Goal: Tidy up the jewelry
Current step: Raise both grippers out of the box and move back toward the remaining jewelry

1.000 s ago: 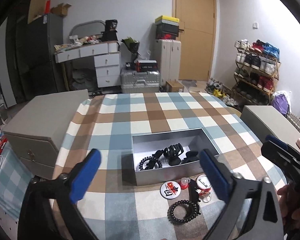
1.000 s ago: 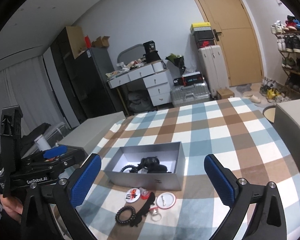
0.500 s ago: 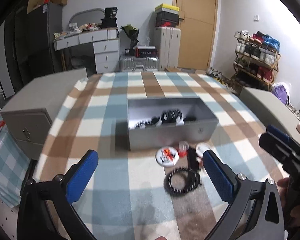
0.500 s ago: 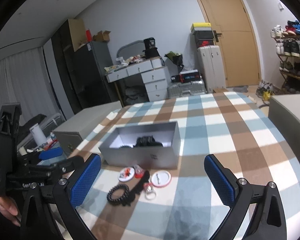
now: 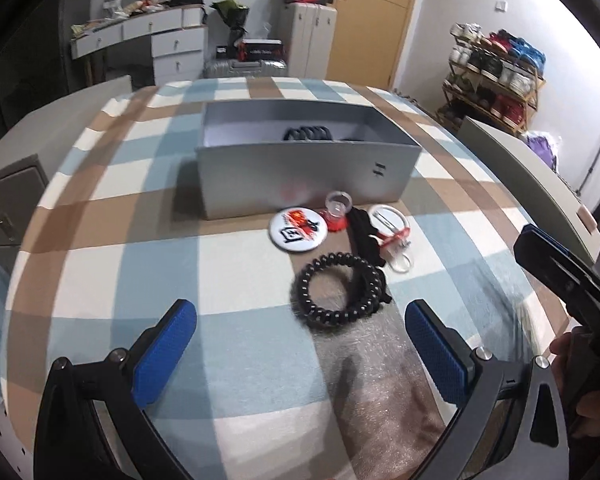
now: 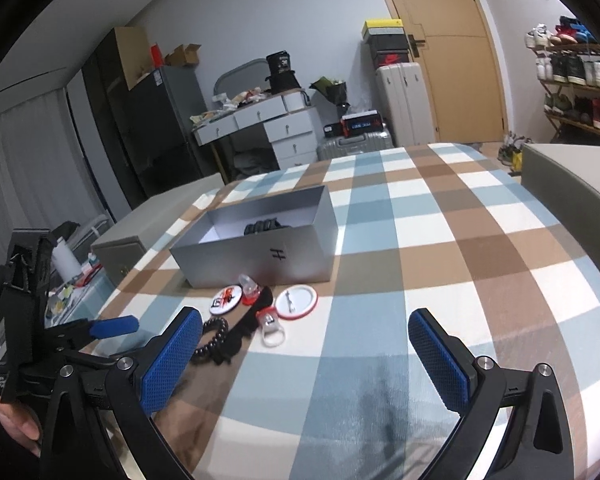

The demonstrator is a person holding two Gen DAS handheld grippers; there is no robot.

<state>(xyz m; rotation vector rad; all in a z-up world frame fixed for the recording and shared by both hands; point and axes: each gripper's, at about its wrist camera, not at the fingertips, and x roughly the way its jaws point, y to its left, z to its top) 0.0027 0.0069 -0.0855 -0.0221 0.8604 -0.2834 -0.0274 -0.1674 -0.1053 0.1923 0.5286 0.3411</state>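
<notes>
A grey open box [image 5: 304,168] [image 6: 260,252] stands on the checked tablecloth with black hair items [image 5: 306,134] inside. In front of it lie a black spiral hair tie [image 5: 338,292] [image 6: 212,336], a white round badge with red print [image 5: 296,230] [image 6: 225,300], a second round badge face down [image 5: 388,216] [image 6: 296,300], a small clear and red piece [image 5: 337,210] [image 6: 250,288], a black clip [image 5: 366,236] and a red-and-clear clip [image 6: 270,326]. My left gripper [image 5: 300,348] is open, low over the cloth just short of the hair tie. My right gripper [image 6: 306,356] is open and empty.
The table [image 6: 440,240] carries a blue, brown and white checked cloth. Grey cabinets stand at its left [image 5: 4,204] and right [image 6: 572,176]. Behind are a white desk [image 6: 276,128], suitcases [image 6: 404,104], a door and a shoe rack [image 5: 496,76].
Both grippers have dropped lower and closer to the table. The left one has moved forward toward the black hair tie. Both stay open.
</notes>
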